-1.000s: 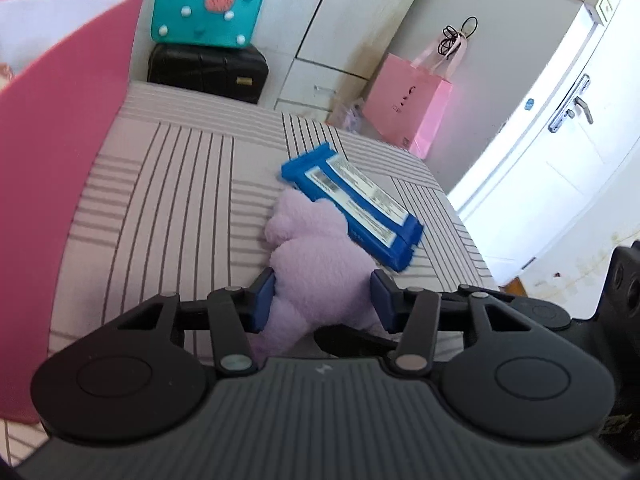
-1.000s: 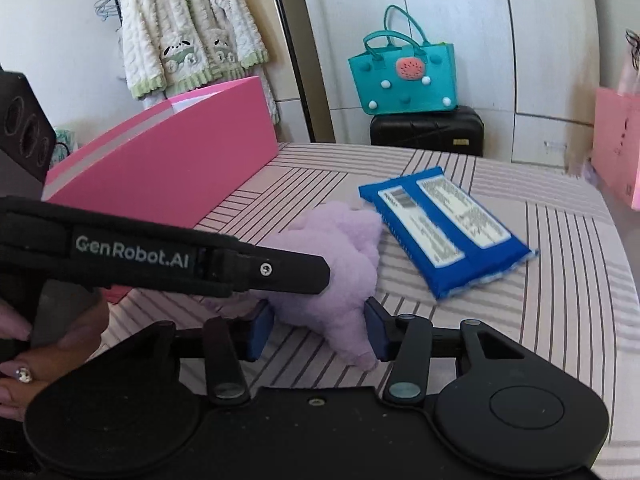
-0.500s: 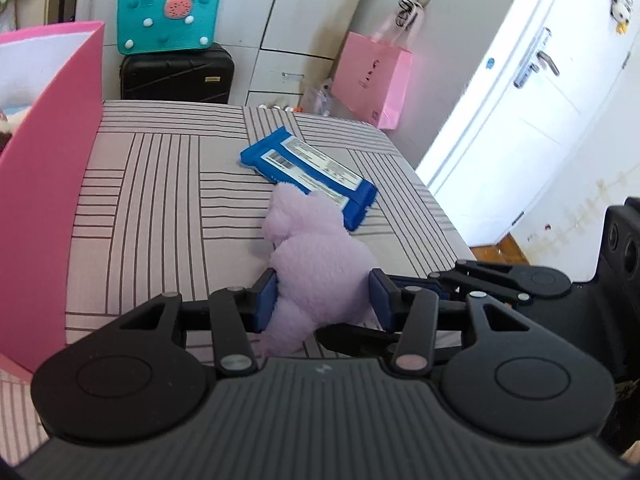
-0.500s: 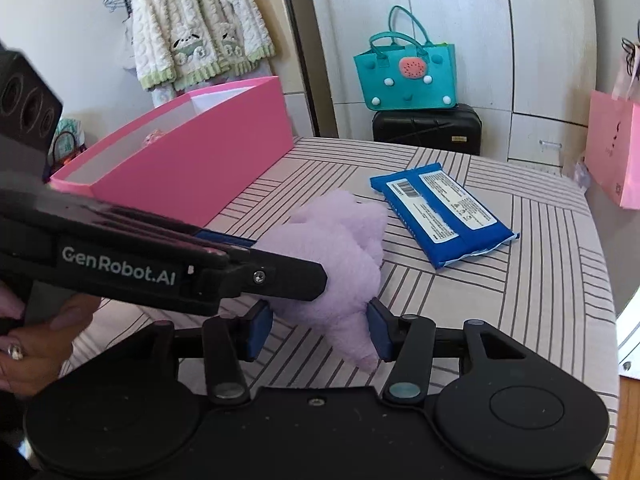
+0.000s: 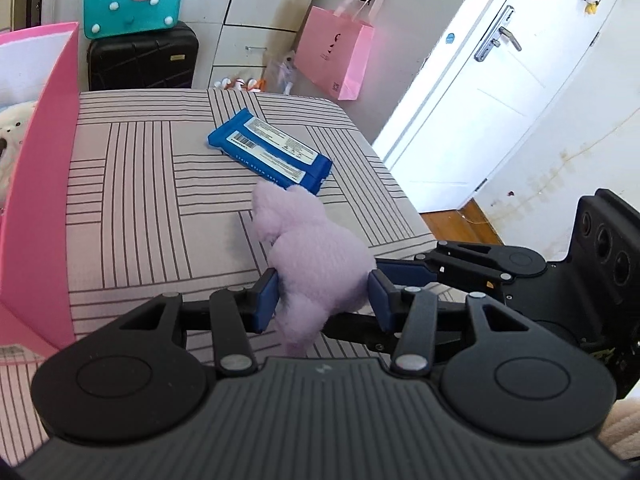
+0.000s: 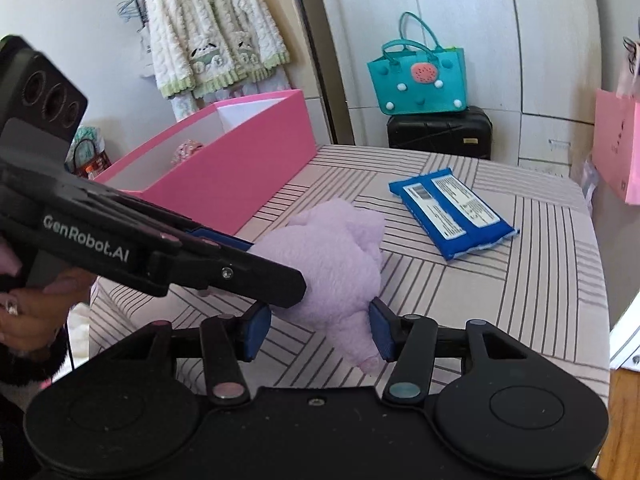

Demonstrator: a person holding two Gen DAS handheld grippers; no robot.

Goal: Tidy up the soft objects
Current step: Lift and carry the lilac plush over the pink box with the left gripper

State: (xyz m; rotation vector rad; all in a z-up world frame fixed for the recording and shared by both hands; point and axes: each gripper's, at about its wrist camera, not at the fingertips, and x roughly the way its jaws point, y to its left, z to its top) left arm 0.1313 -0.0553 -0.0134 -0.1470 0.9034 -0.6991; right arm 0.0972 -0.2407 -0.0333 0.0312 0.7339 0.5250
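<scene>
A lilac plush toy [image 5: 316, 264] is held up above the striped table [image 5: 132, 208]. My left gripper [image 5: 322, 298] is shut on its lower body. My right gripper [image 6: 318, 332] is shut on the same plush [image 6: 336, 260] from the other side, and its arm crosses the left wrist view at right. A blue wipes pack [image 5: 270, 156] lies flat on the table beyond the plush; it also shows in the right wrist view [image 6: 452, 212]. A pink open box [image 6: 224, 164] stands at the table's left side with soft items inside.
A teal handbag [image 6: 418, 76] sits on a black suitcase [image 6: 438, 132] behind the table. A pink paper bag [image 5: 336, 56] hangs on the wall. A white door [image 5: 492, 92] is to the right. A knitted cardigan [image 6: 212, 28] hangs behind the box.
Both grippers have lifted the plush up and back from the table. The view has risen, so the wipes pack and box look farther away.
</scene>
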